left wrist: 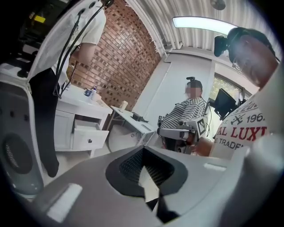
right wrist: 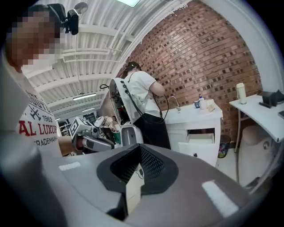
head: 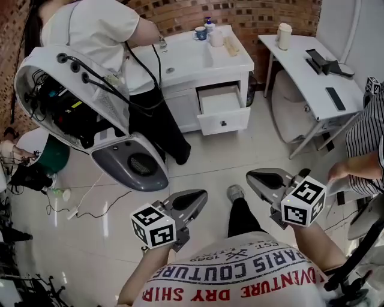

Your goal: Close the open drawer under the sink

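Left gripper (head: 201, 195), right gripper (head: 252, 176), both seemingly closed, open drawer (head: 223, 111) well ahead

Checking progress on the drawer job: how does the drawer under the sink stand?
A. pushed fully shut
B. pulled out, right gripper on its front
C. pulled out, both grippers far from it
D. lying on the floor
C: the drawer juts from the white cabinet; left gripper and right gripper hang far short of it.

My left gripper (head: 191, 201) and right gripper (head: 268, 179) look like matt grey plastic. The drawer (head: 223, 114) is smooth white, the floor (head: 222, 165) glossy tile, the wall (head: 180, 12) rough brick.
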{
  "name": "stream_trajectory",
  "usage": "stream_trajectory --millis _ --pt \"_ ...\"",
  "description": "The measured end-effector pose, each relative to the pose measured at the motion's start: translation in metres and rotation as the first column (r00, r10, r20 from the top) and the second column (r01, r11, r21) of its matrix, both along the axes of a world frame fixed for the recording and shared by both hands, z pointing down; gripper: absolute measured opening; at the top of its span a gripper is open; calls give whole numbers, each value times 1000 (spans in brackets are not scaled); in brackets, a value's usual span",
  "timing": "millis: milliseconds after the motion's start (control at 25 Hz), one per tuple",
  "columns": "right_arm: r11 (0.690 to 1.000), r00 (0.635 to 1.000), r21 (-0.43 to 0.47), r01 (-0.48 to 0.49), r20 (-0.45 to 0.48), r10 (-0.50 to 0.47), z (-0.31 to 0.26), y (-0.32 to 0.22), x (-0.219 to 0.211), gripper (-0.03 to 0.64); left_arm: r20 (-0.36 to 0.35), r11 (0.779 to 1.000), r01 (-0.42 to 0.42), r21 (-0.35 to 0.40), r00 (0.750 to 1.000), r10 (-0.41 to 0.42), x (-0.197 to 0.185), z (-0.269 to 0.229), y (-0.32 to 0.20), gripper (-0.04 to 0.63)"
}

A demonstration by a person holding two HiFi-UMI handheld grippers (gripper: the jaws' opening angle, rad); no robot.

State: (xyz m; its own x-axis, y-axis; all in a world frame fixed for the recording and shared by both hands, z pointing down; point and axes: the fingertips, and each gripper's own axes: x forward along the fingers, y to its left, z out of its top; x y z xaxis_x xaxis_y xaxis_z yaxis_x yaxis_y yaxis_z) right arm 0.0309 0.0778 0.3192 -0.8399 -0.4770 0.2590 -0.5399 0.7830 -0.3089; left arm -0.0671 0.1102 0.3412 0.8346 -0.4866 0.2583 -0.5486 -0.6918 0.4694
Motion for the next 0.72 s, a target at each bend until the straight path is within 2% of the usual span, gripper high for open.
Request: stream_trajectory --millis 80,200,320,520,720 --pt "1000 999 18 3 -42 -2 8 -31 4 8 3 1000 2 -27 1000 -2 3 11 -24 -17" --pt "999 987 18 34 -159 -31 36 -75 8 8 4 996 19 -85 1000 -19 7 29 -63 -17" --pt "999 974 21 37 -223 -32 65 -141 12 8 12 993 27 -113 1000 -26 11 46 -126 -18" --pt "993 971 -112 -44 -238 16 130 -227 30 8 40 979 24 -202 999 -17 21 80 -213 -18" --pt "979 941 -165 -120 -333 60 208 -287 51 6 45 966 24 -257 999 -12 30 103 -279 -18"
